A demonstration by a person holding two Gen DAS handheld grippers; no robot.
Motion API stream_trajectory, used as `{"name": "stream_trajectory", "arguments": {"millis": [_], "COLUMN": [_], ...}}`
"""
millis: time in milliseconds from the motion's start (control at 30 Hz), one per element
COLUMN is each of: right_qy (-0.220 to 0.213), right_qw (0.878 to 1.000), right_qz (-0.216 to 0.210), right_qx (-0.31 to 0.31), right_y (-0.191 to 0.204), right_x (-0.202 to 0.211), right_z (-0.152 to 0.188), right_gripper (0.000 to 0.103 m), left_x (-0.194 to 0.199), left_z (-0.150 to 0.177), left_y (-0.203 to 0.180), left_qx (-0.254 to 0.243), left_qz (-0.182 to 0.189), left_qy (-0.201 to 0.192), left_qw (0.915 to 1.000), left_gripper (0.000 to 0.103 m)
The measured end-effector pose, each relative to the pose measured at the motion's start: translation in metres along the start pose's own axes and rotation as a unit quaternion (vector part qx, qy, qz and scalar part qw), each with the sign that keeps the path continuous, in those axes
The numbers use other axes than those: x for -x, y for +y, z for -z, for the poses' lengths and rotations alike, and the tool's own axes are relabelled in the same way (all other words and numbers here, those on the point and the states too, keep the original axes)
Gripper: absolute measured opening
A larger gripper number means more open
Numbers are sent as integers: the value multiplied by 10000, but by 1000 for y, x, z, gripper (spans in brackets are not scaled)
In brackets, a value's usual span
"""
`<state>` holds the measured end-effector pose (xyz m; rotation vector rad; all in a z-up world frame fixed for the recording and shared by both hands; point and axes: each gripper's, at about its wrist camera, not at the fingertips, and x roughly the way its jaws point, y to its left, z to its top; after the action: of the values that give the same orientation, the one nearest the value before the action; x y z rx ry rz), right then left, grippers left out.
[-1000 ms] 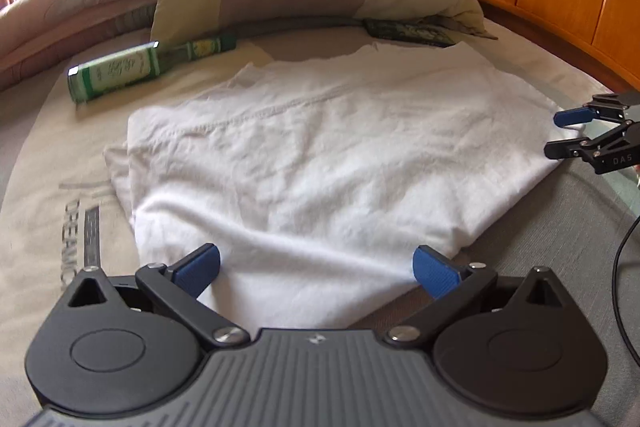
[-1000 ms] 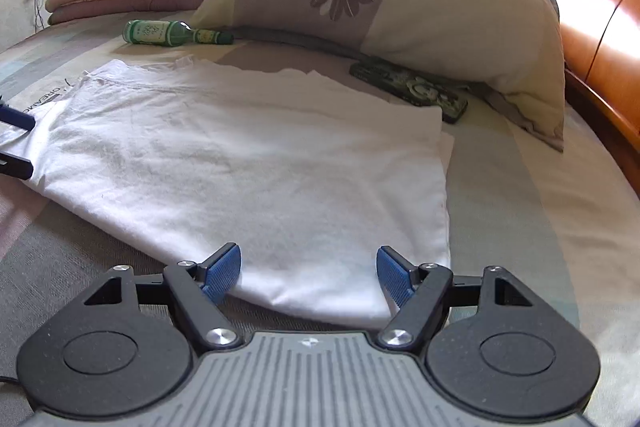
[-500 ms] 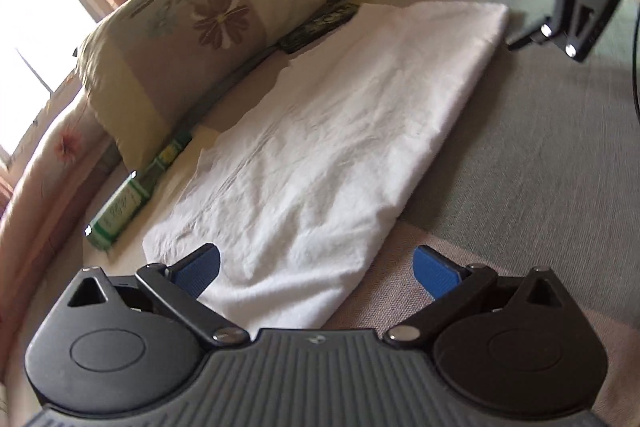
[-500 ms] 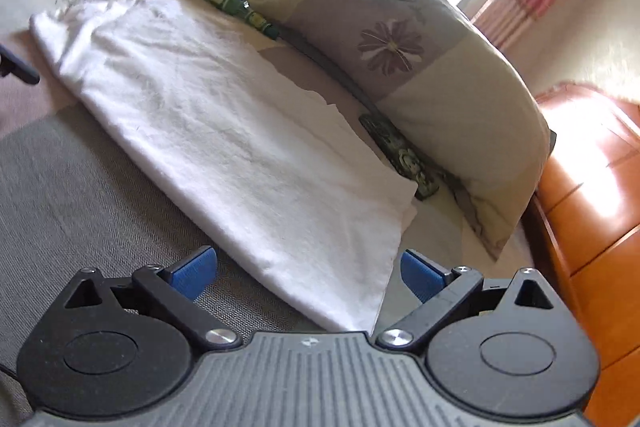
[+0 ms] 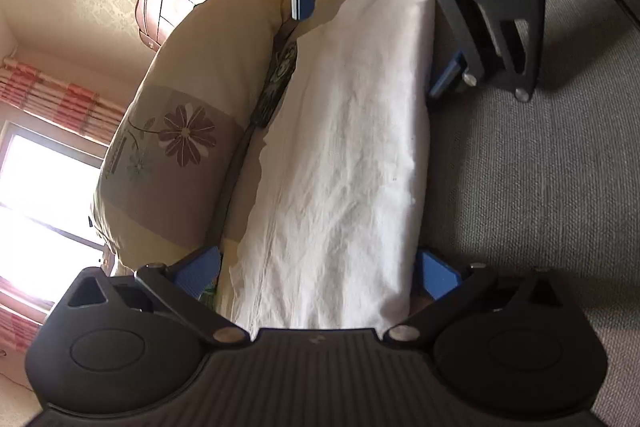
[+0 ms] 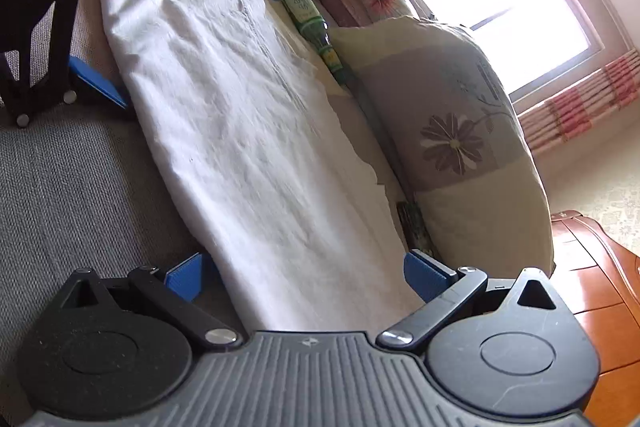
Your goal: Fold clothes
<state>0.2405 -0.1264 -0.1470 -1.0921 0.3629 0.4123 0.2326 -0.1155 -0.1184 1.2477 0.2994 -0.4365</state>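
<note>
A: While the white cloth (image 5: 340, 155) lies as a long folded strip up the middle of both frames, on the bed (image 5: 540, 187) beside the flowered pillow (image 5: 176, 147), list the risks.

B: Item one: a bite on the top layer only, if the pads close too shallow; the fold would likely peel open when lifted. Item two: uneven ends, if the two grips land at different depths. Item three: the green bottle (image 6: 308, 15), upper centre of the right view, and the dark flat object (image 5: 276, 83) by the pillow lie close to the cloth's edge and could be dragged.

A: Fingers?

B: Left gripper (image 5: 318, 273), lower centre: blue pads spread wide, cloth end between them, not pinched. Right gripper (image 6: 308, 277): jaws opening to their widest, cloth end between the pads; contact at the edges cannot be told. Nothing held by either.
</note>
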Motion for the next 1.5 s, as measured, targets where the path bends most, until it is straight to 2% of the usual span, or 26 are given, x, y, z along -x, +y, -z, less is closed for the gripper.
{"name": "stream_trajectory", "arguments": {"millis": [100,333,400,500,633,767,867,900,933,1000,1100,1167,1200,1267,1367,1433,1500], "right_qy": [-30,536,598,465,136,112,417,487,538,584,570,556,546,525,444,394,361], "right_qw": [9999,9972,9967,9965,9987,9985,9975,9971,9968,9957,9906,9869,9860,9853,9845,9843,9841], "right_qz": [85,514,550,650,416,389,493,514,520,537,672,674,597,427,377,363,365], "right_qx": [63,100,70,224,257,359,302,295,293,482,1043,1359,1461,1566,1655,1684,1702], "right_y": [-3,-24,-28,-19,-9,-12,-25,-29,-32,-31,-17,-8,-6,1,7,8,7], "right_x": [0,-1,-2,-5,-6,-7,-12,-14,-16,-21,-24,-23,-22,-19,-16,-15,-15], "right_z": [8,53,59,47,20,25,43,47,49,47,37,33,33,35,37,39,39], "right_gripper": [103,103,103,103,103,103,103,103,103,103,103,97,92,70,51,50,55], "left_x": [-1,0,0,-3,-8,-18,-32,-32,-31,-30,-31,-34,-35,-36,-32,-30,-28], "left_z": [13,63,59,43,12,19,48,52,54,50,41,39,38,38,43,45,48], "left_y": [6,22,18,7,-1,8,13,15,16,7,-7,-7,-7,-8,-16,-19,-18], "left_qx": [30,53,-139,-497,-653,-635,-864,-801,-706,-1030,-1549,-1364,-1253,-1056,-827,-843,-862], "left_qz": [-70,-531,-662,-914,-838,-681,-1034,-1045,-1025,-1113,-1083,-904,-813,-698,-744,-808,-796], "left_qy": [131,924,897,694,350,510,903,972,1024,974,847,897,925,966,961,996,1078], "left_qw": [9999,9943,9937,9922,9937,9943,9868,9865,9869,9836,9783,9824,9844,9872,9891,9882,9872], "left_gripper": [103,103,103,103,102,103,103,103,103,101,91,74,70,55,39,40,46]}}
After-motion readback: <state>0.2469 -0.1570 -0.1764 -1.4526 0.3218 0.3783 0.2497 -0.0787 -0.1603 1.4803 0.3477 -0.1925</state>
